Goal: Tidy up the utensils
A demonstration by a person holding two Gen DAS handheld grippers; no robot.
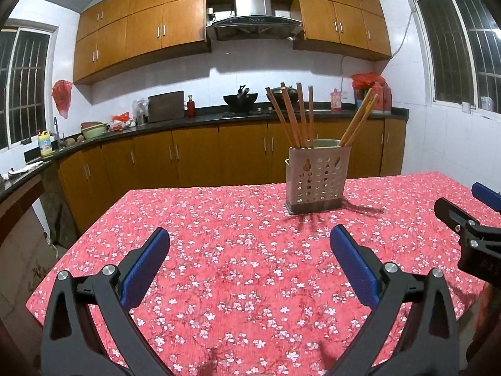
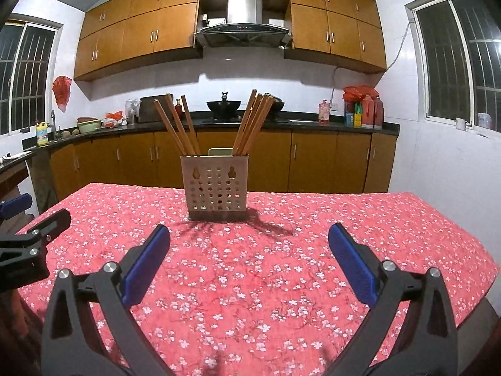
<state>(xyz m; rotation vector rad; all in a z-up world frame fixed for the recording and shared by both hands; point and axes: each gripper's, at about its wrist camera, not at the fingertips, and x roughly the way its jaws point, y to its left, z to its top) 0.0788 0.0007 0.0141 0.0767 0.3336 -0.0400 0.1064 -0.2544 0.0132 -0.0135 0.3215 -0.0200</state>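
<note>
A pale perforated utensil holder (image 1: 317, 178) stands on the table with the red floral cloth (image 1: 238, 250). Several wooden chopsticks (image 1: 292, 116) stand in it in two groups, leaning left and right. It also shows in the right wrist view (image 2: 216, 185), with its chopsticks (image 2: 250, 122). My left gripper (image 1: 249, 244) is open and empty, low over the cloth, short of the holder and to its left. My right gripper (image 2: 249, 244) is open and empty, in front of the holder. Each gripper shows at the edge of the other's view: the right one (image 1: 469, 216), the left one (image 2: 28, 225).
The table's far edge (image 2: 313, 192) lies just behind the holder. Beyond it runs a kitchen counter (image 2: 313, 123) with a wok (image 2: 224, 106), bottles and bowls, over wooden cabinets. Barred windows are on both side walls.
</note>
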